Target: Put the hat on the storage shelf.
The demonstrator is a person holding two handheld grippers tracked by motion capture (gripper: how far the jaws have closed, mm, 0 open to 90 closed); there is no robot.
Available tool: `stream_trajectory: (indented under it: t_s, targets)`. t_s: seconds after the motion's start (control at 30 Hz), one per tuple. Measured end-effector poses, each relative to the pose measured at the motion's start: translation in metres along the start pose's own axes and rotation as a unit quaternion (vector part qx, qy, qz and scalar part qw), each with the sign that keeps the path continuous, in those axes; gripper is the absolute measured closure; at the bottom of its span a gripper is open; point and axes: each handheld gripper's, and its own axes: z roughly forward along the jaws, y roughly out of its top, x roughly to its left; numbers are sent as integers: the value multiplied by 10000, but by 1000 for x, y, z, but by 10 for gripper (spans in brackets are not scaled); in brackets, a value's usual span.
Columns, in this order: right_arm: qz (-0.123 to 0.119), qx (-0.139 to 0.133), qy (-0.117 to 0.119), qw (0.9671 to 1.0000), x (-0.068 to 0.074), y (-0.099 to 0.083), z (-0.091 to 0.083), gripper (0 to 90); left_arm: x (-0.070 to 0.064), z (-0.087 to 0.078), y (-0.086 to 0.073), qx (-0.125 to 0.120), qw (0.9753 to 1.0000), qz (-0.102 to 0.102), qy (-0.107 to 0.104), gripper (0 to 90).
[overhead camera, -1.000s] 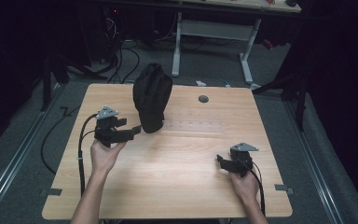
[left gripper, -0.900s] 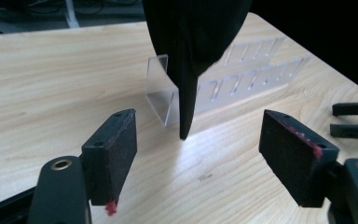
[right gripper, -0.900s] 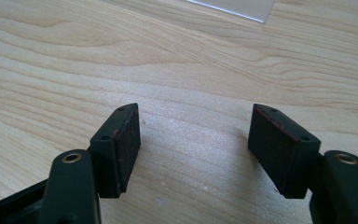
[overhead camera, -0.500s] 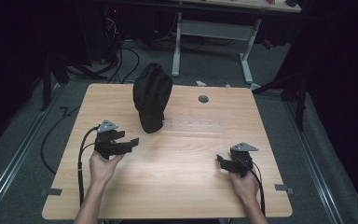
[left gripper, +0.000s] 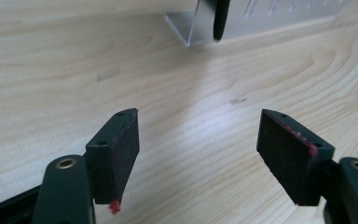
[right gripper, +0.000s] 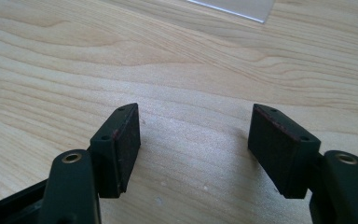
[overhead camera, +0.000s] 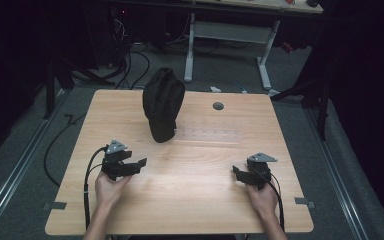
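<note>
A black cloth bag (overhead camera: 163, 103) stands upright at the back middle of the wooden table (overhead camera: 190, 210). My left gripper (overhead camera: 139, 165) rests low at the front left, in front of the bag and apart from it. It is open, and between its pads (left gripper: 121, 149) lies only bare wood. My right gripper (overhead camera: 236, 174) sits at the front right, also open with nothing between its pads (right gripper: 279, 144). A clear flat strip (overhead camera: 207, 134) lies on the table to the right of the bag, and its edge (left gripper: 261, 18) shows ahead of the left gripper.
A round cable hole (overhead camera: 218, 106) sits near the table's back edge. Cables trail from both grippers over the front edge. A white-legged desk (overhead camera: 230, 30) stands on the floor behind the table.
My left gripper has drawn back from the bag toward the front left of the table, staying open. The right gripper has hardly moved.
</note>
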Motion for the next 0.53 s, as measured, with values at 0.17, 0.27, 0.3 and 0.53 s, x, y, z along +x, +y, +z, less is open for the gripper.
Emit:
stream_trajectory:
  t_s: [0.17, 0.27, 0.3, 0.53]
  targets:
    - [4, -1, -2, 10000, 0, 0, 0, 345, 8, 7, -18, 40, 9991, 315, 280, 304]
    - [0, -1, -1, 10000, 0, 0, 0, 345, 14, 12, -30, 44, 9971, 577, 502, 305]
    - [2, 0, 0, 10000, 0, 0, 0, 345, 16, 14, -35, 49, 9961, 652, 588, 304]
    - [4, -1, -3, 10000, 0, 0, 0, 344, 19, 13, -39, -77, 9962, 671, 557, 278]
